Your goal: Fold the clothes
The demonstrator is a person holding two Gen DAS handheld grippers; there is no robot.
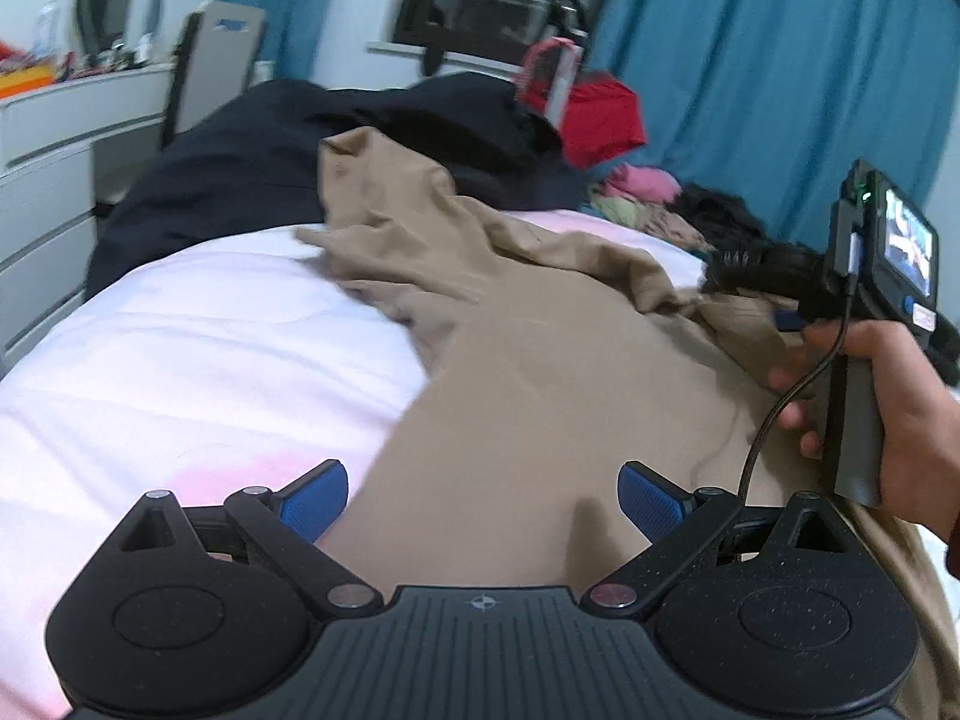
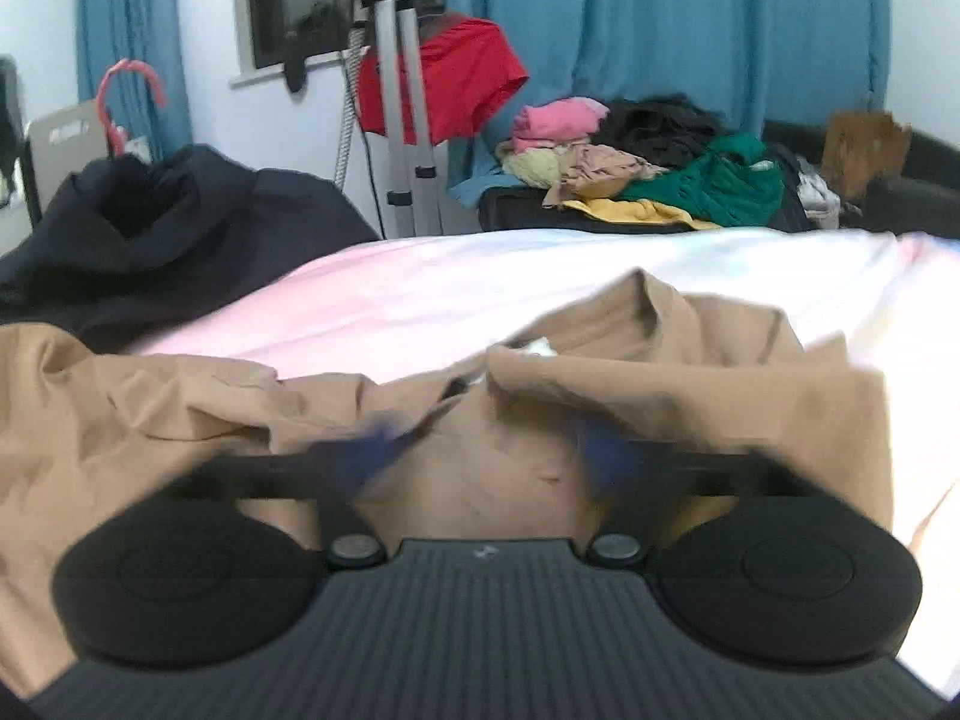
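Note:
A tan shirt [image 1: 540, 360] lies crumpled on the pale pink bed sheet [image 1: 180, 360]. My left gripper [image 1: 483, 501] is open, its blue pads [image 1: 315, 498] spread wide just above the shirt's near part. In the right wrist view the same tan shirt [image 2: 660, 378] lies with its collar and a white label facing me. My right gripper [image 2: 492, 456] hovers over the shirt below the collar; its blue fingers [image 2: 372, 450] are smeared by motion and stand apart. The right gripper's body and the hand holding it show at the right of the left wrist view [image 1: 864, 312].
A dark navy garment [image 1: 270, 150] lies at the far side of the bed. A pile of mixed clothes [image 2: 648, 168] sits on a black case beyond the bed. A red shirt [image 2: 456, 78] hangs on a steamer stand. White drawers [image 1: 54, 150] stand left.

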